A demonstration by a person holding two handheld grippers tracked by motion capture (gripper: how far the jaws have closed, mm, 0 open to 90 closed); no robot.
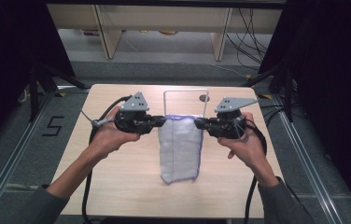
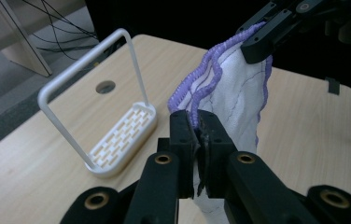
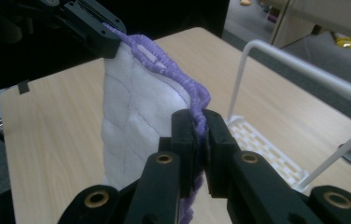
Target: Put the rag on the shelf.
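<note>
Each tool, left (image 1: 160, 122) and right (image 1: 200, 123), pinches a top corner of the purple-edged white cloth (image 1: 179, 149), hanging above open surface (image 1: 117, 182) before the white rack (image 2: 117, 135).

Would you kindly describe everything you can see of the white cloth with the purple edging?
The white cloth looks soft and quilted, with faint stitched lines and a purple corded trim around its edge. It hangs folded, top edge stretched level between the left gripper and right gripper, each shut on an upper corner. Its lower end reaches down toward the wooden table; whether it touches is unclear. A white wire-handled rack stands just behind it.
</note>
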